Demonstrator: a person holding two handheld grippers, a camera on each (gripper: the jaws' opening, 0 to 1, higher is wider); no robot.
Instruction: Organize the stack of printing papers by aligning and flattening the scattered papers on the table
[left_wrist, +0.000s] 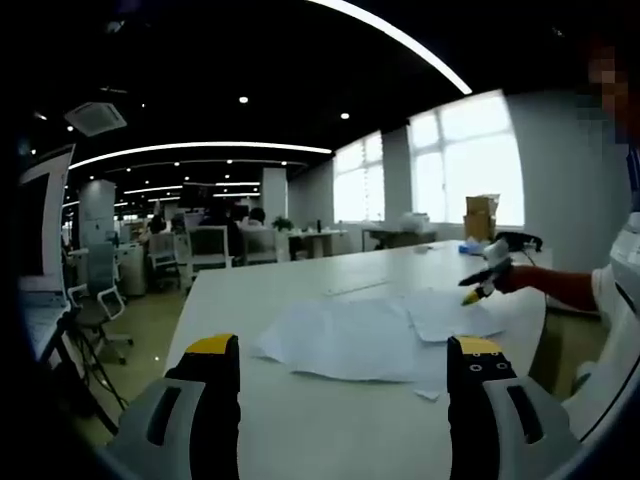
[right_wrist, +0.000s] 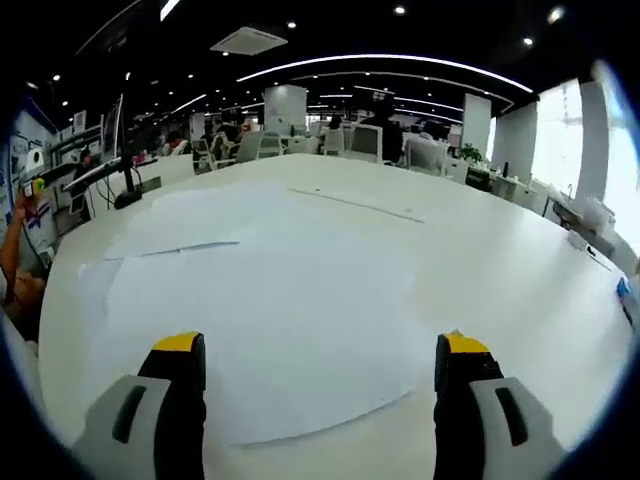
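Left gripper view is looking along a long white table (left_wrist: 300, 290) in an open office. At the far left a monitor (left_wrist: 45, 215) is standing, with an office chair (left_wrist: 100, 300) below it. The left gripper (left_wrist: 345, 365) is hovering low over the near end of the table, its two yellow-tipped jaws standing wide apart with nothing between them. Just beyond the jaws, the scattered papers (left_wrist: 350, 335) are lying loosely on the tabletop, overlapping at odd angles, with one sheet (left_wrist: 450, 315) poking out toward the right. Further right, the right gripper (left_wrist: 485, 280) is reaching in over the table's edge, close to that sheet; whether its jaws are touching the paper cannot be told from here. A cardboard box (left_wrist: 482, 215) is sitting by the bright windows behind.

Right gripper view is facing across the same table (right_wrist: 500, 260). At the left edge a person's hand (right_wrist: 15, 270) is showing. The right gripper (right_wrist: 320, 355) is holding its jaws spread wide, empty, above the papers (right_wrist: 270, 300), which are spreading flat and slightly fanned across the tabletop between and ahead of the jaws.
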